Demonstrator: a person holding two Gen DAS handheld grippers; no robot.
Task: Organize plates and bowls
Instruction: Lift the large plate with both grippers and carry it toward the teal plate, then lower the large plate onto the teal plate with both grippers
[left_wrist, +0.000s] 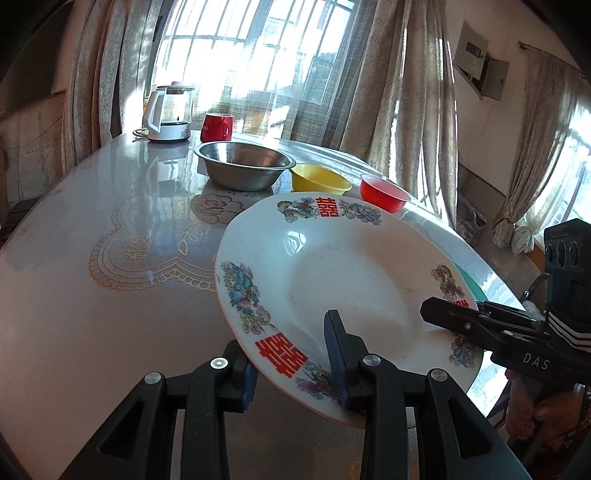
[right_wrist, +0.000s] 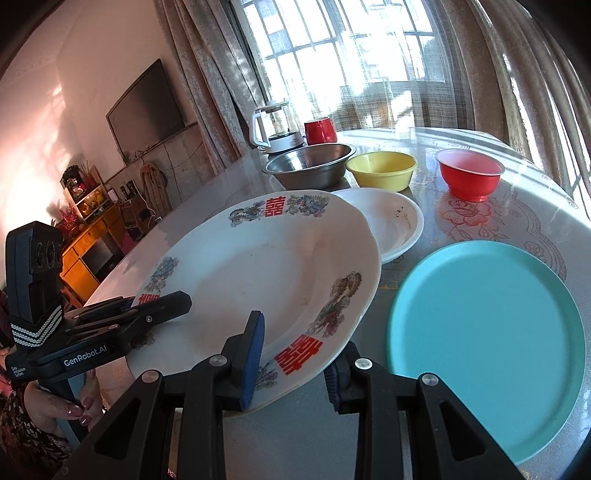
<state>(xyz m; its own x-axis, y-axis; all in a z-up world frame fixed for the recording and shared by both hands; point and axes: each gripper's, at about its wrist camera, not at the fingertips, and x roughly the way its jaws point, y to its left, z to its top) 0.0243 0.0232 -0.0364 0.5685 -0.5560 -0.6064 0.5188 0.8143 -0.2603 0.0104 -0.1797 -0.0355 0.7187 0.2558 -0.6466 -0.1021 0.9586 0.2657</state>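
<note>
We hold a large white plate (left_wrist: 332, 280) with red double-happiness characters and dragon-and-phoenix prints, tilted above the glossy table (left_wrist: 92, 258). Our left gripper (left_wrist: 295, 369) pinches its near rim between blue pads; our right gripper (right_wrist: 291, 365) clamps the rim on the opposite side. Beside it lie a turquoise plate (right_wrist: 487, 347) and a plain white plate (right_wrist: 395, 225). Farther back stand a steel bowl (right_wrist: 310, 166), yellow bowl (right_wrist: 382, 170), red bowl (right_wrist: 469, 177), red mug (right_wrist: 320, 131) and kettle (right_wrist: 273, 127).
</note>
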